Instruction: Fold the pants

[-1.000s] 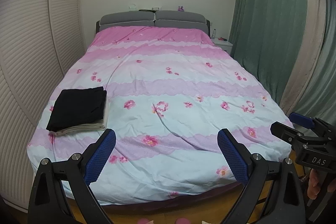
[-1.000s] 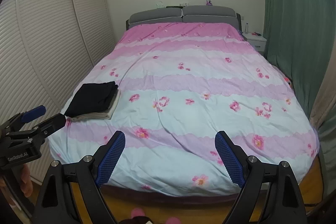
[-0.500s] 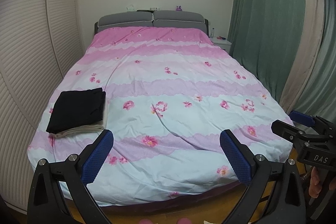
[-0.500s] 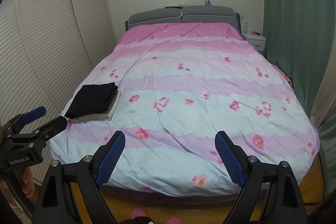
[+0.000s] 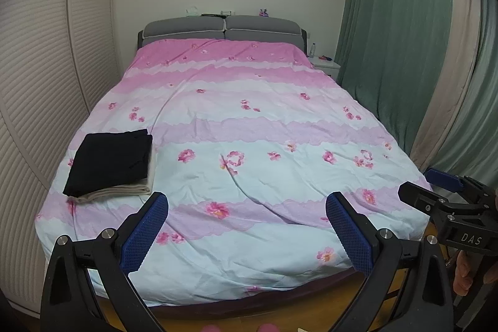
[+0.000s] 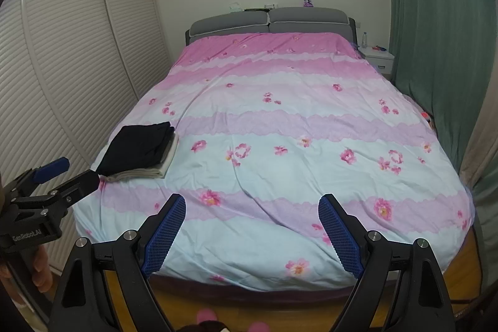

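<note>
Both grippers hang off the foot of the bed with the pink floral duvet (image 5: 249,145): left hand-held gripper (image 5: 247,231) and right hand-held gripper (image 6: 252,234) spread wide, gripping nothing. The folded black pants (image 5: 110,161) sit atop a folded beige garment (image 5: 124,192) (near the bed's left edge).

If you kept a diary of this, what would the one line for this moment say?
left gripper: open, empty | right gripper: open, empty | folded black pants: on beige garment, bed's left side | both grippers at foot of bed
</note>
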### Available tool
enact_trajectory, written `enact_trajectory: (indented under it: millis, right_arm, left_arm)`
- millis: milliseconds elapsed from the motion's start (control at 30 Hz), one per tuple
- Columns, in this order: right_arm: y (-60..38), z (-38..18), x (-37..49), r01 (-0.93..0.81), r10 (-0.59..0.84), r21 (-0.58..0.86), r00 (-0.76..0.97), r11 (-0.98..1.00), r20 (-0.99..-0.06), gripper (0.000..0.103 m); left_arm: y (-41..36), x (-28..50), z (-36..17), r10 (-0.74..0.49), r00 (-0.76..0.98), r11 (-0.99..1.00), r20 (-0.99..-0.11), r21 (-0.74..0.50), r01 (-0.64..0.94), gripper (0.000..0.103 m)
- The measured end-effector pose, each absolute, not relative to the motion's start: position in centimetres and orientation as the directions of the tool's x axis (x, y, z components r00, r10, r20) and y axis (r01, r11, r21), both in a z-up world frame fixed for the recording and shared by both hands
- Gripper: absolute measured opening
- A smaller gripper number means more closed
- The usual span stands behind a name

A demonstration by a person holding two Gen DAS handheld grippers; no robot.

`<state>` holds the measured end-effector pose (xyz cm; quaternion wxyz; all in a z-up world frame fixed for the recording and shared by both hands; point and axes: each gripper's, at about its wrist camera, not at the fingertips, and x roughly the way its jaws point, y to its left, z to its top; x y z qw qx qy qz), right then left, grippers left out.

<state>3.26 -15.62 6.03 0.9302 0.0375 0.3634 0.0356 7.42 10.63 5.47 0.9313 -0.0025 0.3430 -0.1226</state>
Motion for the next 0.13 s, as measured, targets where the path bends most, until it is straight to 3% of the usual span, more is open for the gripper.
enact_trajectory:
  millis: [133]
  right_arm:
    - [-15.66, 6.03, 3.30, -0.039, 0.093, 0.095, 0.733, 0.995, -0.674, 0.088]
  left_arm:
    - [10.88, 7.57, 5.37, -0.233, 0.729, 0.970, -0.643, -0.097, 0.224, 0.103]
